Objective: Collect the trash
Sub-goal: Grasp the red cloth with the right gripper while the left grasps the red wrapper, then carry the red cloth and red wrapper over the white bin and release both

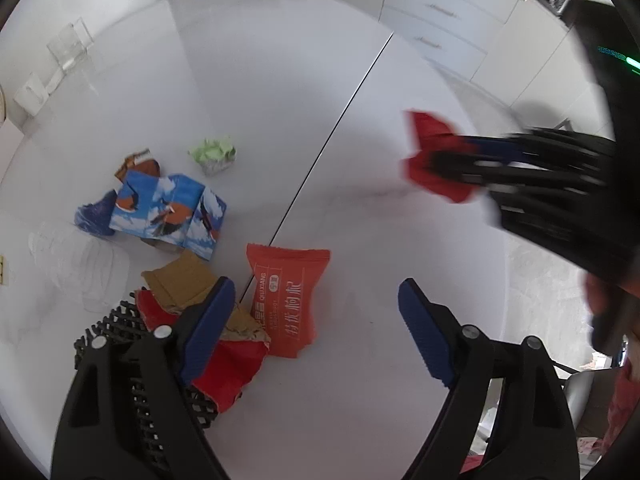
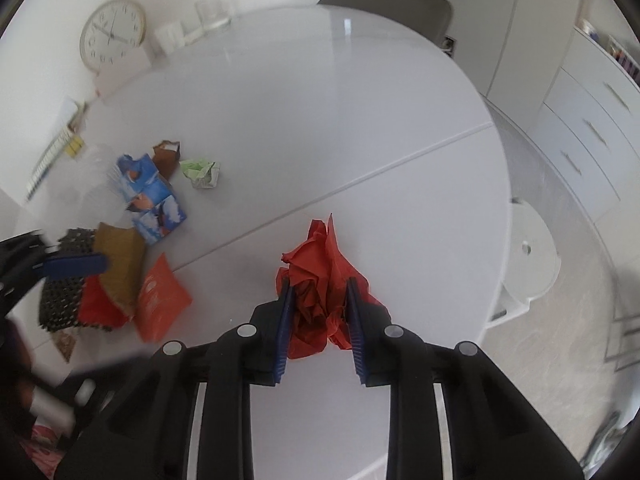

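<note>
The right gripper is clamped on a crumpled red wrapper: the paper bulges between the two blue pads, both pressing into it, and sticks out past the fingertips above the white table. In the left wrist view the same wrapper and the fingers around it are smeared by blur, so the grip cannot be read there. The left gripper stands wide apart with nothing between its pads; an orange snack packet lies flat on the table just inside its left finger, which overlaps a brown paper scrap and a red piece resting on a black mesh mat. Further off lie a blue printed carton and a green paper ball. The mat is partly hidden behind the finger.
</note>
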A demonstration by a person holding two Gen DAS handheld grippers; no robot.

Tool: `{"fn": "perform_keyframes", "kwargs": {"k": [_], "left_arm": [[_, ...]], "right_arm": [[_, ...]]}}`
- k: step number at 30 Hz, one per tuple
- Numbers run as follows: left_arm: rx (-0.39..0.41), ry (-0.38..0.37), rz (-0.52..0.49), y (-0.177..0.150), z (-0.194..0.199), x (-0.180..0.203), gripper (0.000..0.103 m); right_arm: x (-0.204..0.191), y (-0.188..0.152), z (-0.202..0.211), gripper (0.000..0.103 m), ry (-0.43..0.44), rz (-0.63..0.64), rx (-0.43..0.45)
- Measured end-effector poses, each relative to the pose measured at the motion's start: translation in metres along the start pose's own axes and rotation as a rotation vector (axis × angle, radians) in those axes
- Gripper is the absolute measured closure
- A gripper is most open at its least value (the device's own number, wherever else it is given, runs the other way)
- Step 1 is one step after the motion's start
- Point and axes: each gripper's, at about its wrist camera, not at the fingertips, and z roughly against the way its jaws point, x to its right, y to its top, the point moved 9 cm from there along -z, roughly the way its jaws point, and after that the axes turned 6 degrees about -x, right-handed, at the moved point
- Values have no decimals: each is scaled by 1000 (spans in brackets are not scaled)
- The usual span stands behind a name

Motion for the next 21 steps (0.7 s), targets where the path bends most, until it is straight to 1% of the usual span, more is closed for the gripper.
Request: {"fn": "perform_keyframes", "kwargs": {"k": [2,4,5,7,8,9,10,11,13,16,21], "left_arm": [[-28,16,-3,-1,-9,-3,30],[-61,35,-14,-4,-19,-5,39],[-71,41,-22,-4,-23,-6,40],[-97,50,-40,-4,-30,-6,47],[-110,53,-49,-4,-33,-5,48],[-119,58,-58,-4,-36,-4,53],[-127,67,-68,-4,-39,-3,59],[-137,75,-78,-4,-42,-2,62],[-139,90,-95,-3,-44,1,65],[-125,88,-111,-3,-41,8,69],[-71,79,-121,-9,-18,28,70]], "right_arm": [[3,-11,8,77,10,-18,7],[9,-15,16,76,20,-37,18],[11,-21,20,76,29,-48,21],[11,-28,28,76,36,-68,38],[10,-30,31,76,47,-78,44],[8,-28,32,76,54,-86,46],[8,-30,35,76,64,-100,52],[9,-33,37,76,71,-110,56],[12,-38,40,76,67,-119,58],[16,-47,43,76,69,-138,58],[30,-66,57,76,72,-192,61]]}}
